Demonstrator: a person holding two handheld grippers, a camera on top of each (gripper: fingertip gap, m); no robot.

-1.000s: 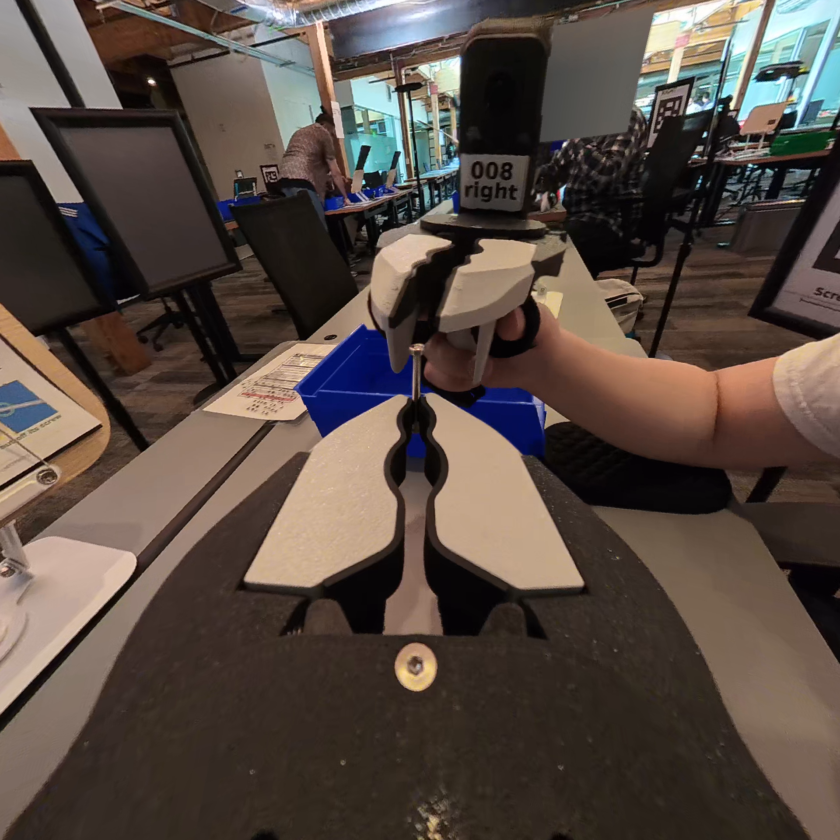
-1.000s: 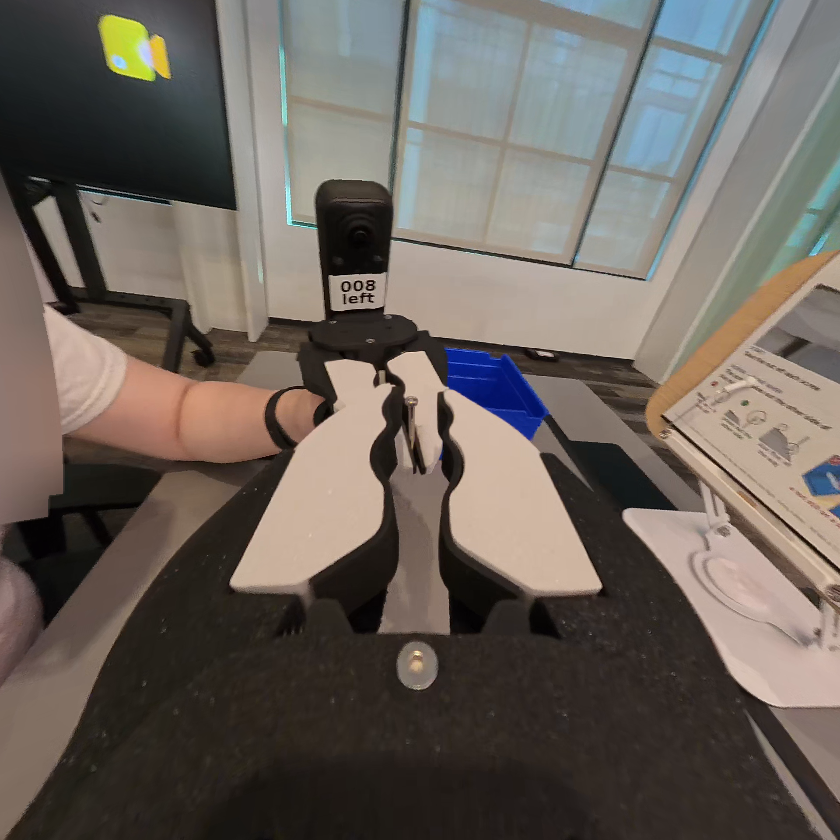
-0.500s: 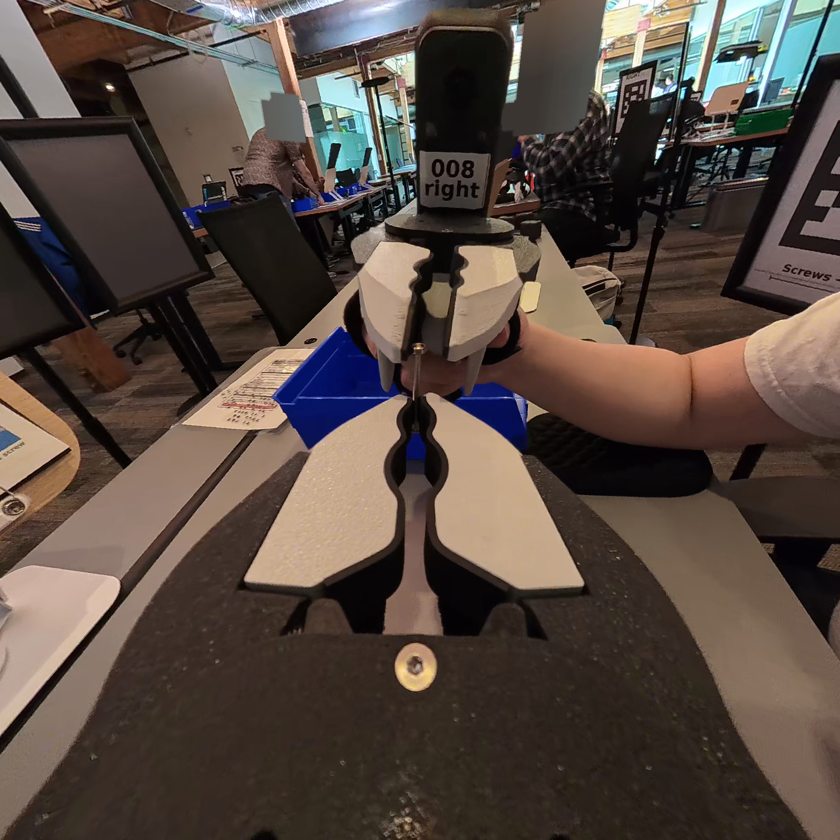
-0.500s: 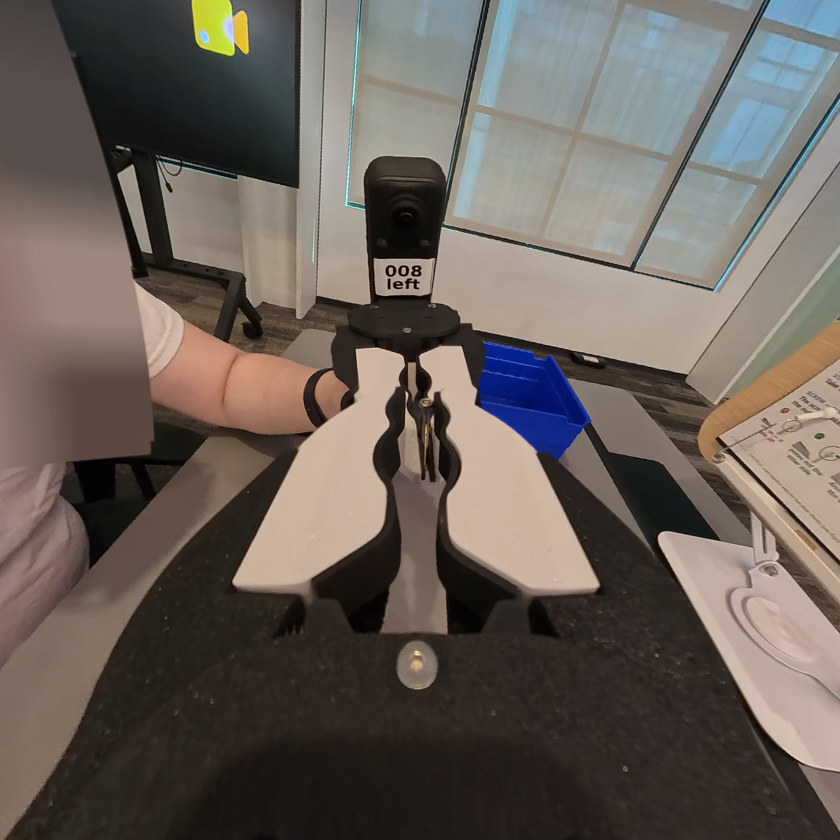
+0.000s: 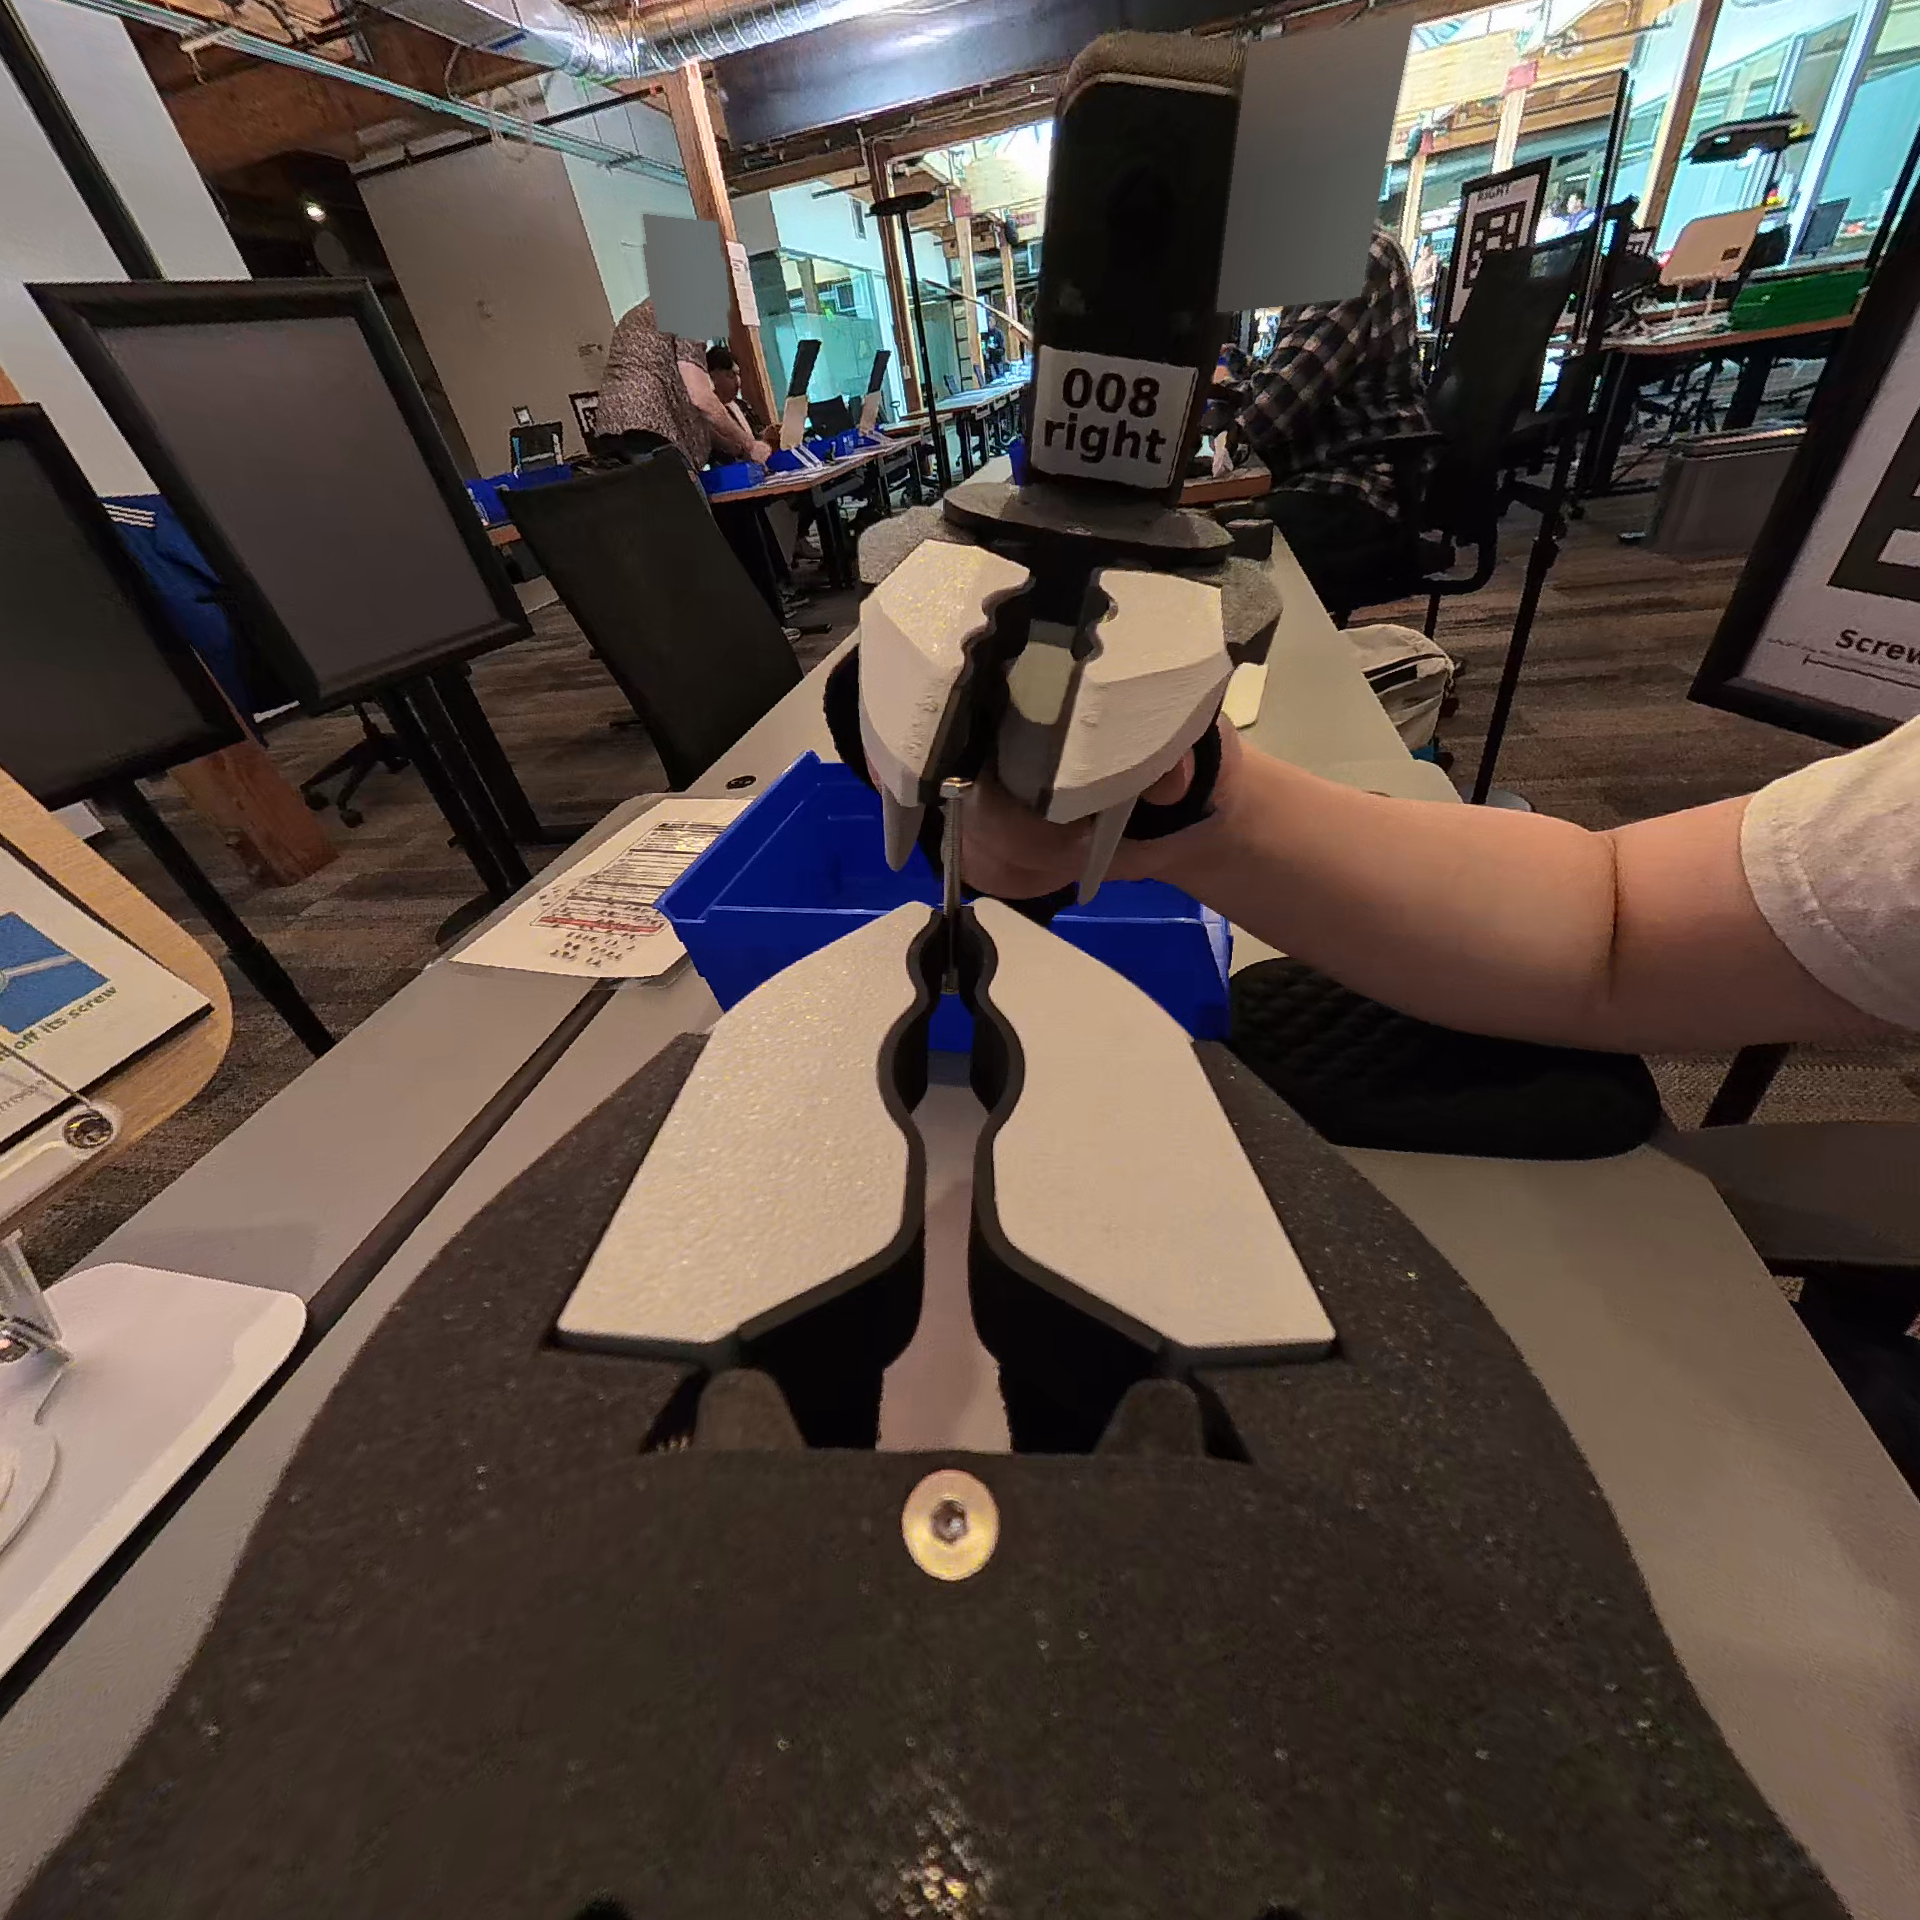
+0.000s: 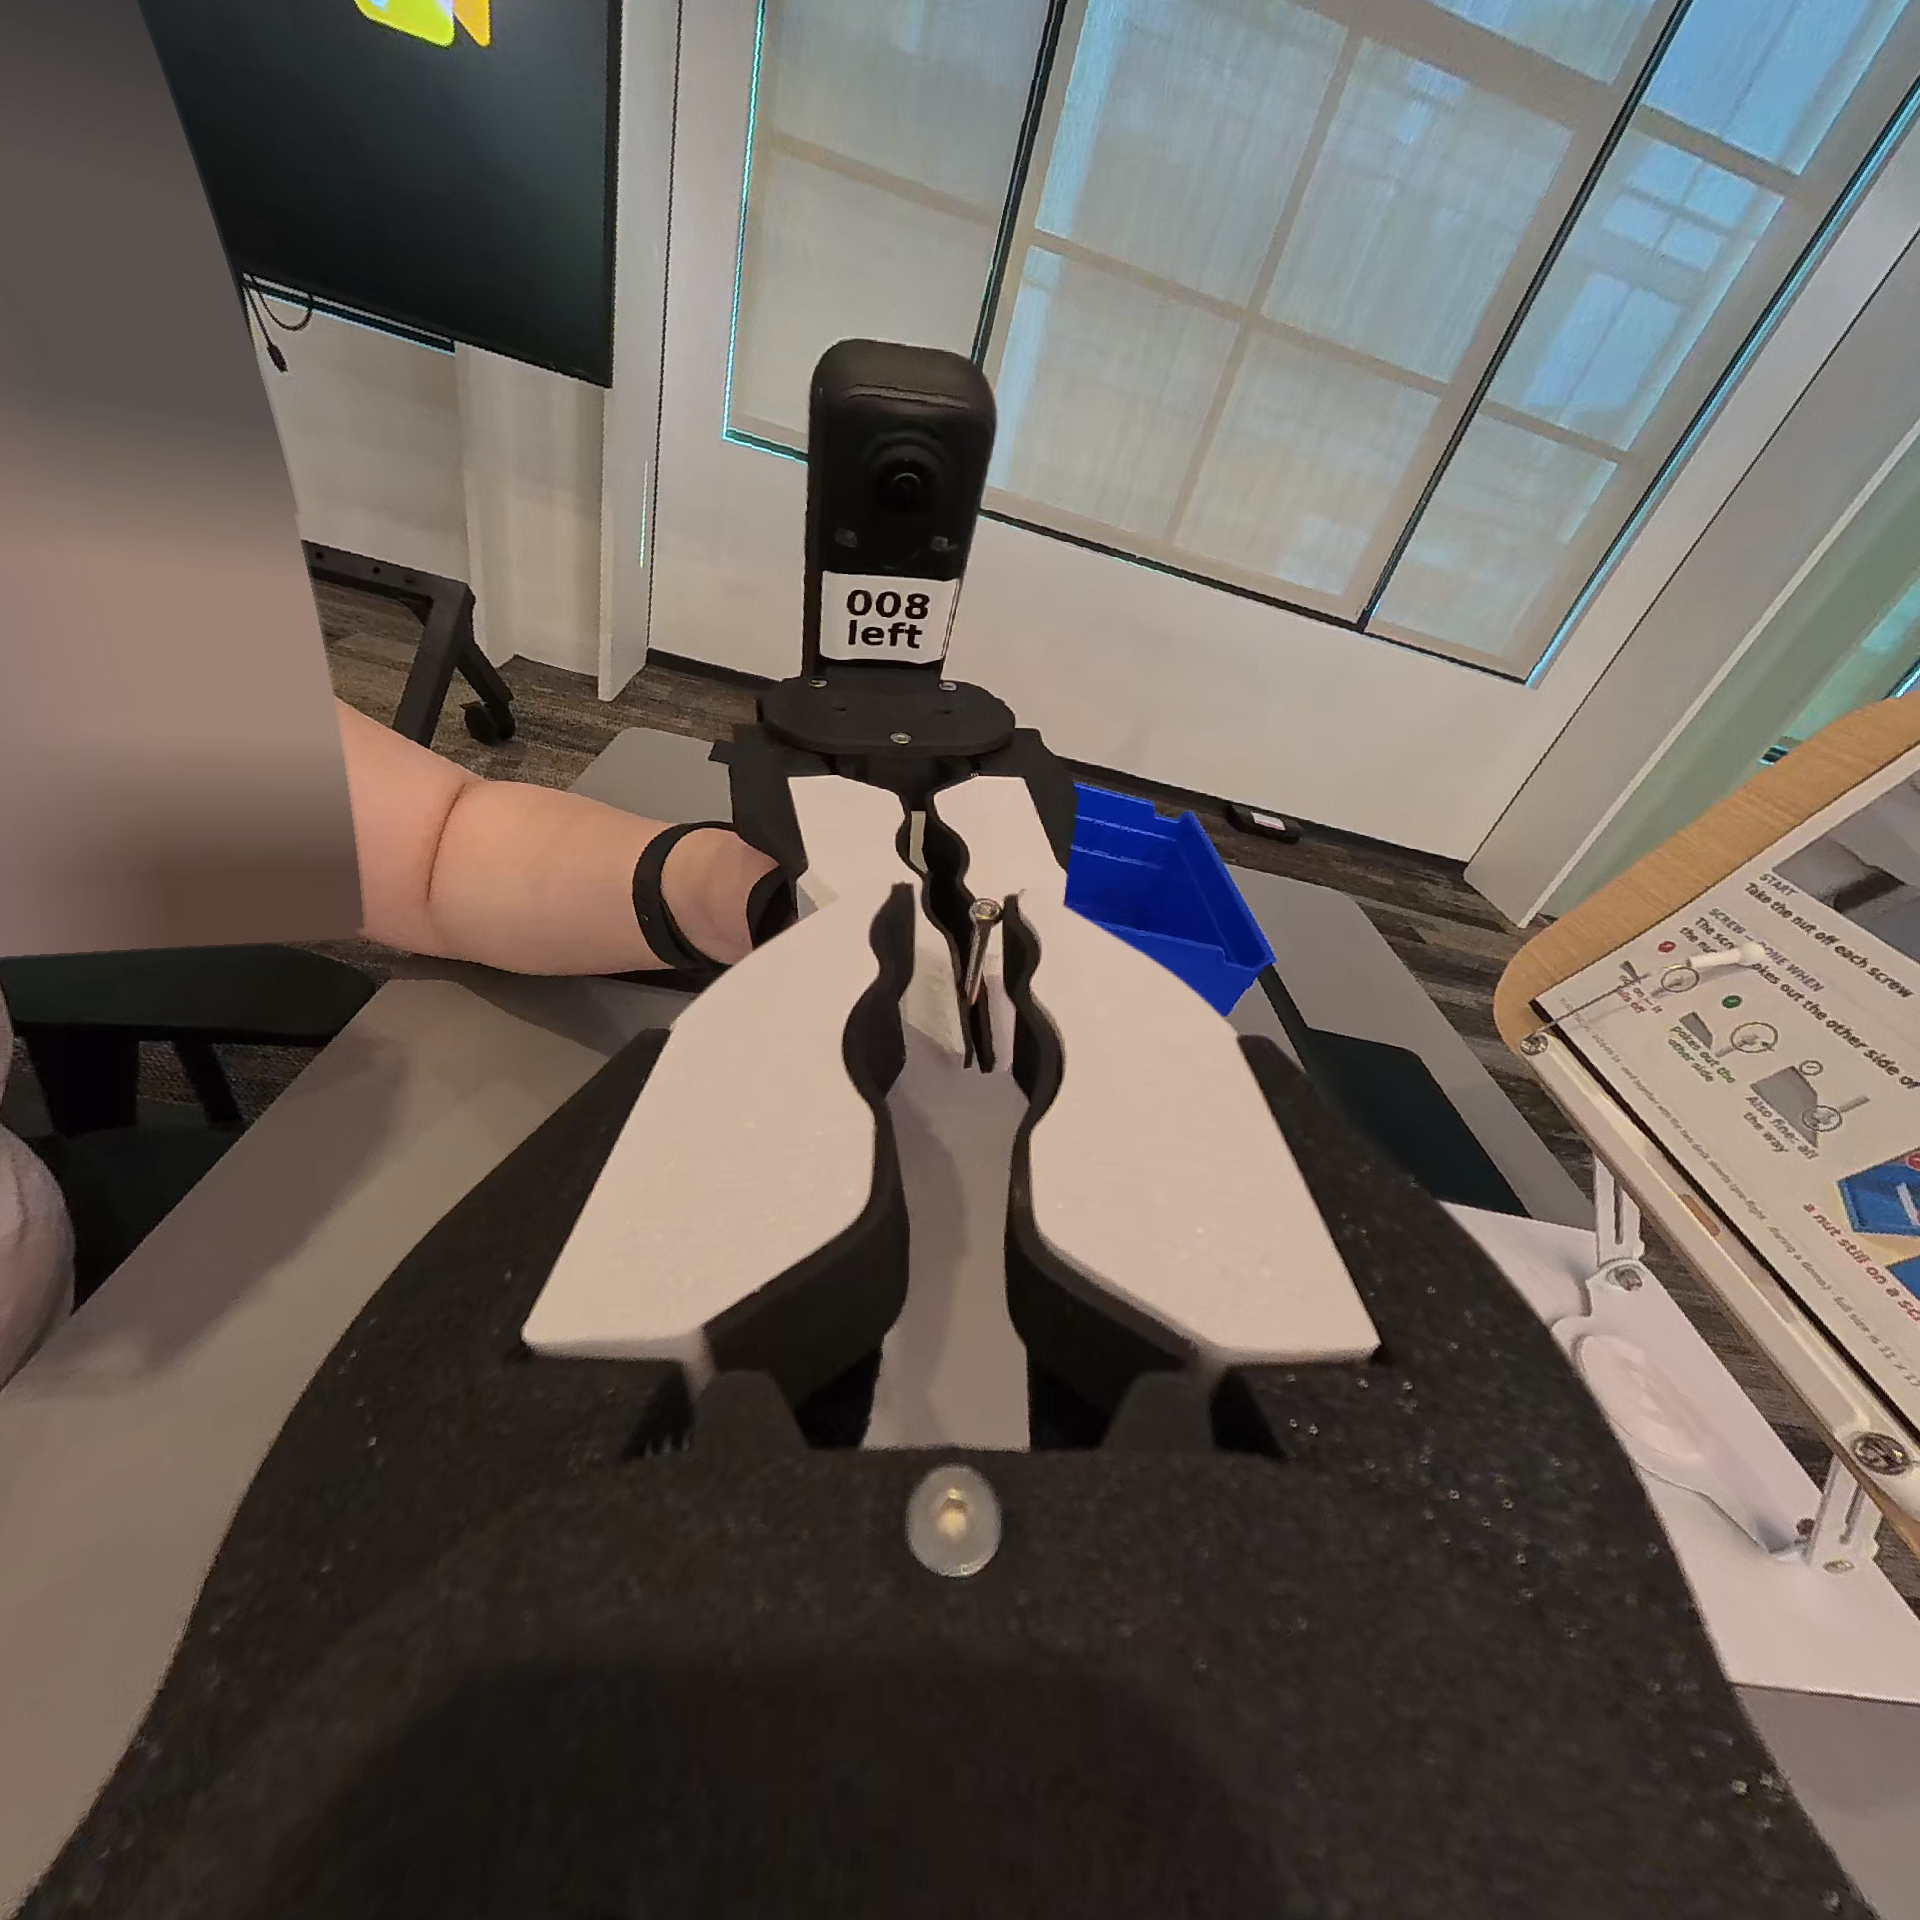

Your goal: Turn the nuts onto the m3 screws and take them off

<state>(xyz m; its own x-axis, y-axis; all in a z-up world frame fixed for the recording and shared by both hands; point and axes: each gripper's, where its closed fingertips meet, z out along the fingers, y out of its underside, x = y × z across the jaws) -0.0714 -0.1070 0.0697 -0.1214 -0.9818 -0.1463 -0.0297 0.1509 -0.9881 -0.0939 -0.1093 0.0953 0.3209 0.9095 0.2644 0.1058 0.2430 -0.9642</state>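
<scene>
A thin silver M3 screw [image 5: 951,852] stands upright above the table. My left gripper [image 5: 951,912] is shut on its lower end. It also shows in the right wrist view [image 6: 971,1039], gripping the screw [image 6: 980,951]. My right gripper [image 6: 956,899] is open, with its fingers on either side of the screw and the left gripper's tips. In the left wrist view the right gripper [image 5: 992,868] faces me, and the screw head is close to one of its fingers. I cannot make out a nut.
A blue bin [image 5: 831,904] stands on the grey table [image 5: 312,1174] just behind the grippers, and shows in the right wrist view [image 6: 1153,894]. A printed sheet [image 5: 613,904] lies beside it. A black pad [image 5: 1434,1070] lies under the forearm. An instruction board [image 6: 1714,1091] stands on a white stand. My two grippers' fingertips are within a few centimetres of each other.
My right gripper has rolled about the screw and stayed around its upper end. My left gripper has kept its hold on the screw. Both views have shifted slightly.
</scene>
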